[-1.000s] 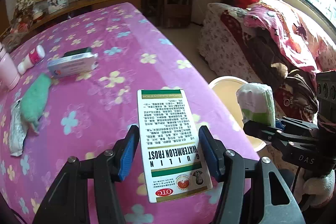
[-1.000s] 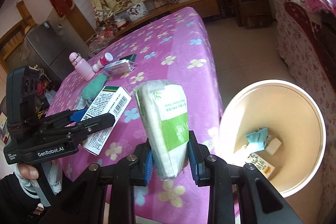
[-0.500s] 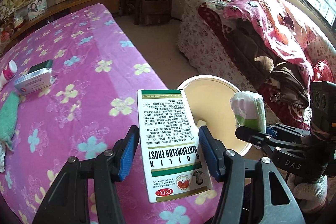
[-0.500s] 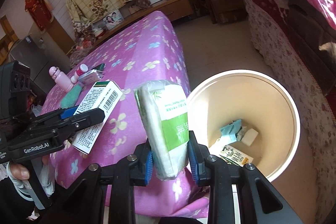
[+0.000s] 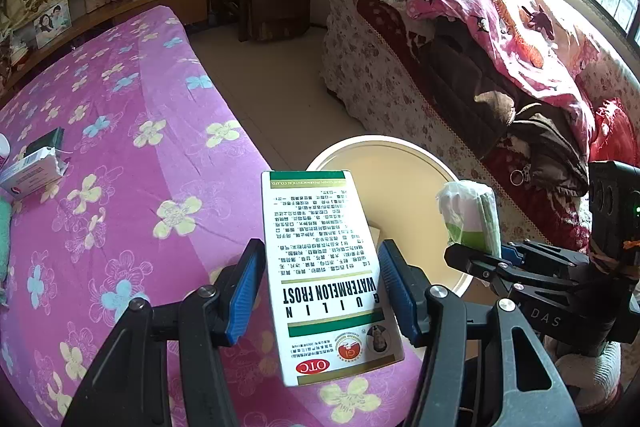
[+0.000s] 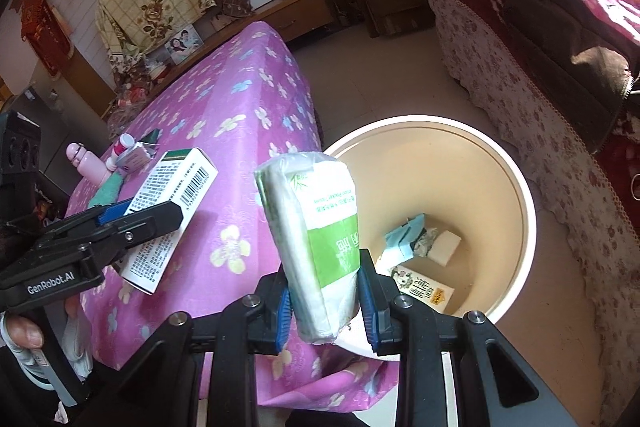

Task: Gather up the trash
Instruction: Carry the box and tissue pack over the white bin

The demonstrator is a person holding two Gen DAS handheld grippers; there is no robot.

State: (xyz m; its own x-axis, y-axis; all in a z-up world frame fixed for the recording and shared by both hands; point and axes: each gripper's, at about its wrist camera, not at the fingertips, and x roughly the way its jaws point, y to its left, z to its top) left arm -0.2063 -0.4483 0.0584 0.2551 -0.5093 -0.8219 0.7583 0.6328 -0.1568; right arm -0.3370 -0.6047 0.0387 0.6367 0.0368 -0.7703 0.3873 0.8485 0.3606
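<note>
Trash (image 6: 416,259) inside the bin (image 6: 516,183) (cream) shows only from the right wrist.

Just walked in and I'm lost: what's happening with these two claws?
A person is clearing trash. The left claw grips a white medicine box; the right claw grips a tissue pack. Both items hang beside the pink-covered table, near the cream bin, which already holds some scraps. Neither is dropped yet.

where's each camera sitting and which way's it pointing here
Left wrist: on the left gripper, looking along the medicine box toward the bin; right gripper at right.
Right wrist: on the right gripper, past the tissue pack into the bin; left gripper and hand at left.
Shared: bin, both items, pink bedspread.
</note>
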